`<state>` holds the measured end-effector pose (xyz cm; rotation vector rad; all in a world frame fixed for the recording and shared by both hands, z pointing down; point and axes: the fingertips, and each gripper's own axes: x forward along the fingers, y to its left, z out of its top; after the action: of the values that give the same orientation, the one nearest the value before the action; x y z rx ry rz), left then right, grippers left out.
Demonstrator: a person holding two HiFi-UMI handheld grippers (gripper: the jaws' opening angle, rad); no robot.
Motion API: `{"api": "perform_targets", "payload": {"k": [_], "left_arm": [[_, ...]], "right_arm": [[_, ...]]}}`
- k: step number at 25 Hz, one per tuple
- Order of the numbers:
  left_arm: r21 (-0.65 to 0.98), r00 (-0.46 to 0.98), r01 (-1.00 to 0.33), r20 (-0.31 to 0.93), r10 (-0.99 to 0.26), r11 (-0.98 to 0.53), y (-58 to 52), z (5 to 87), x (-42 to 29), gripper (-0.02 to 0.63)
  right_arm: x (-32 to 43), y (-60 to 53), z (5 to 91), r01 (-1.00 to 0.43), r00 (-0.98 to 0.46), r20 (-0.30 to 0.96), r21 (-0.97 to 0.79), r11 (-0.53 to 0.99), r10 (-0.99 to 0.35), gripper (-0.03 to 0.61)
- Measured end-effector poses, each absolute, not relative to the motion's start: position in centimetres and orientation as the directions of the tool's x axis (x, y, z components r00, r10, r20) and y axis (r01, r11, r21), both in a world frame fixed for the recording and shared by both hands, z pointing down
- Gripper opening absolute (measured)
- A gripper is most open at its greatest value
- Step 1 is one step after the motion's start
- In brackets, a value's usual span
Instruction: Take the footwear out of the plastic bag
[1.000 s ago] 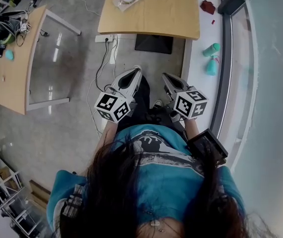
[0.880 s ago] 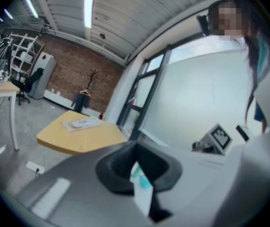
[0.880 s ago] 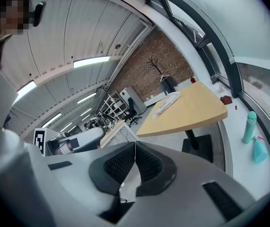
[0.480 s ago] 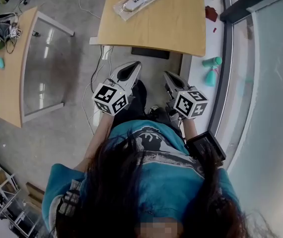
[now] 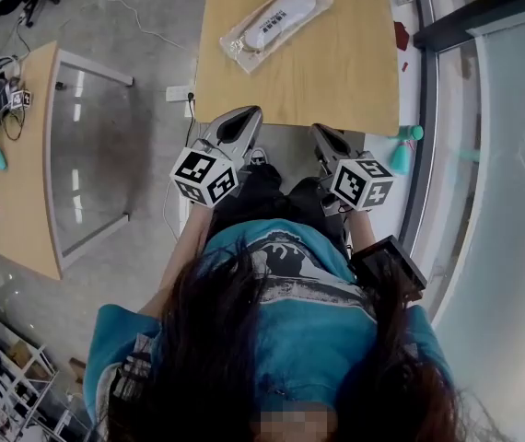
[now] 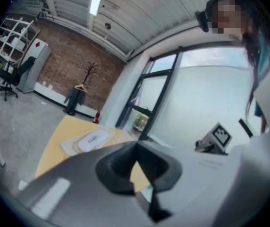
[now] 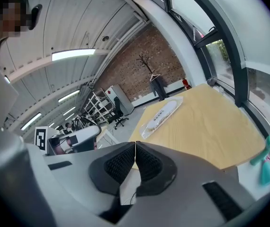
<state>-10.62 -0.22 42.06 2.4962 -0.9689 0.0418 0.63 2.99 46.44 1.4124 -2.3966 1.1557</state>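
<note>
Head view gives me the wooden table [image 5: 336,72] ahead, with the plastic bag [image 5: 244,44] lying slantwise on its far left part and the white footwear [image 5: 281,18] sealed flat inside it. My left gripper [image 5: 237,122] and right gripper [image 5: 327,138] hang just short of the table's near edge, well apart from the bag. Both have their jaws pressed together on nothing.

I judge the footwear light and soft, likely a thin slipper that bends easily. The clear film looks slick and crinkly, so it may slide on the wood. I would pinch a loose margin of film with one gripper and draw the footwear out by its end with the other. I cannot tell which end of the bag opens.
</note>
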Motion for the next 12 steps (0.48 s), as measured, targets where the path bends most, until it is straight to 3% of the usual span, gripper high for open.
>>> {"api": "perform_targets", "payload": {"k": [12], "left_arm": [[0.506,0.763,-0.624,0.229,-0.605,-0.596,-7.8,45.3,-9.8,0.002]], "right_arm": [[5.3,-5.7,48.5,-0.847,-0.488,0.545,-0.485,0.219,-0.681,0.012]]}}
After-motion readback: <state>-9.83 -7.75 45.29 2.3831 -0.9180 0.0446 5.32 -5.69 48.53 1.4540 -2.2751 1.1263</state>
